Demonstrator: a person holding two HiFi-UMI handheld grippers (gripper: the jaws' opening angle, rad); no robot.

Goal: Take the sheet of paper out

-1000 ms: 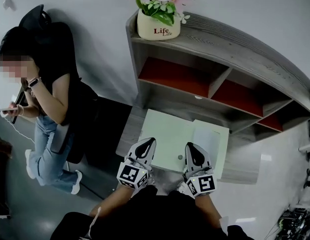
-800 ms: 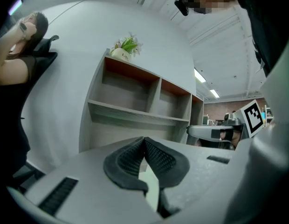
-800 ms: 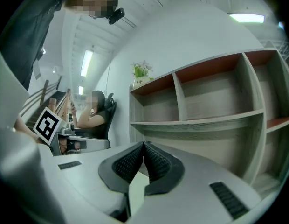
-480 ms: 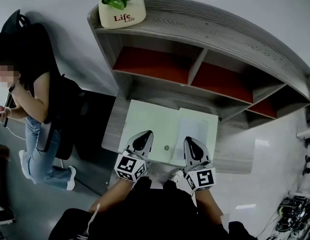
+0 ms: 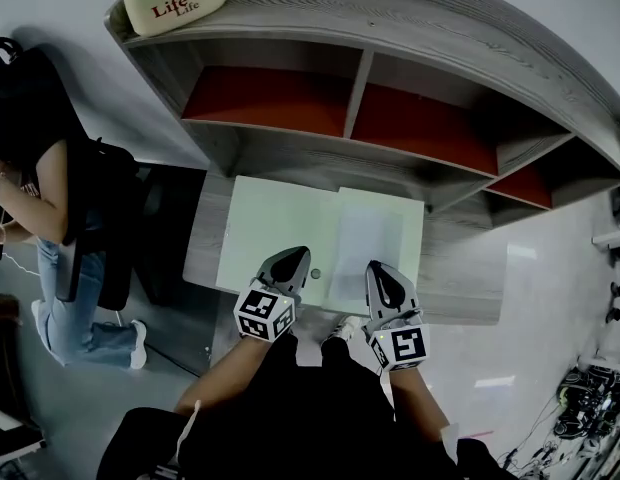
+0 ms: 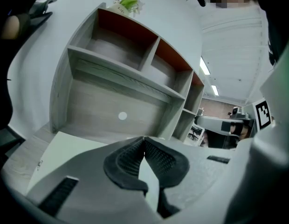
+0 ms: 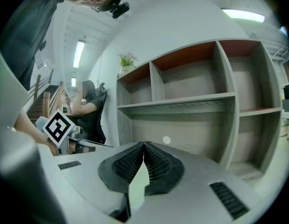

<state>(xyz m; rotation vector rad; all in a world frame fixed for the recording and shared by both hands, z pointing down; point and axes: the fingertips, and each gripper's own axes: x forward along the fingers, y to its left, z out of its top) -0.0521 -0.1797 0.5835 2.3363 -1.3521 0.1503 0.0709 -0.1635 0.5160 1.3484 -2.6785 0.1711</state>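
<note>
The task seems to be at its very start. The sheet of paper (image 5: 365,243) lies flat on the right half of a pale green folder (image 5: 275,228), which rests on the grey counter (image 5: 205,238) under the shelf unit (image 5: 390,28). Whether the sheet is tucked inside the folder or only lies on top of it, I cannot tell.

The left gripper (image 5: 290,263) hovers at the near edge of the folder. Its jaws are pressed together with nothing between them; only the pale surface below shows through the gap behind the tips. The right gripper (image 5: 380,271) is in the same state, its jaws meeting at the tips and holding nothing.

Seen from the right jaws, the sheet is just ahead, with its near edge close to the tips. Seen from the left jaws, it is ahead and to the right side. A small round thing (image 5: 315,275) sits on the folder beside the left jaws, perhaps a button.

So nothing is done yet, in my judgement. What is left is all of the work: to open the jaws, grip an edge of the sheet, maybe hold the folder down with the other jaws, and draw the sheet away.
</note>
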